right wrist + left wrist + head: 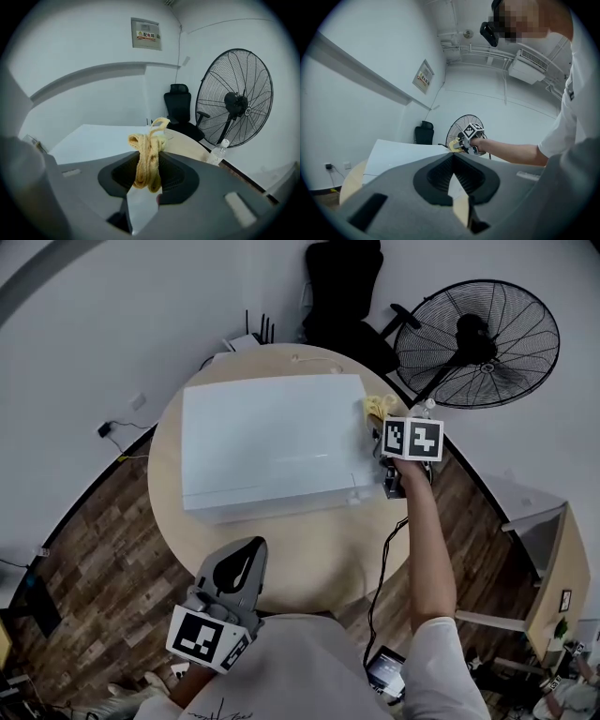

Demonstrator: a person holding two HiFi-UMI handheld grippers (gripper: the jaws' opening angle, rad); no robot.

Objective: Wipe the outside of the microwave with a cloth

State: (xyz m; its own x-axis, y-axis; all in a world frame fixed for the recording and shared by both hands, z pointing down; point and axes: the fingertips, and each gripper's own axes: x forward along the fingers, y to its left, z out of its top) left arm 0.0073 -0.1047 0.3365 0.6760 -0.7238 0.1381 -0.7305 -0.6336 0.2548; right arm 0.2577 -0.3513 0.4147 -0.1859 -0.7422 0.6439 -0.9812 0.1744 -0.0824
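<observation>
Left gripper (242, 559) held low near body, jaws closed, nothing gripped. Yellow cloth (149, 157) clamped in right gripper (394, 470), at right edge of white microwave (272, 442) on round table (309, 554). Cloth best pressed flat, drawn in overlapping strokes.

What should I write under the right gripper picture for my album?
The right gripper clamps a yellow cloth by the white microwave, with a big fan behind.

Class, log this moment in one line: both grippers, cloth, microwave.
left gripper: shut, empty | right gripper: shut on bunched yellow cloth | cloth: at right side of white box-shaped microwave
</observation>
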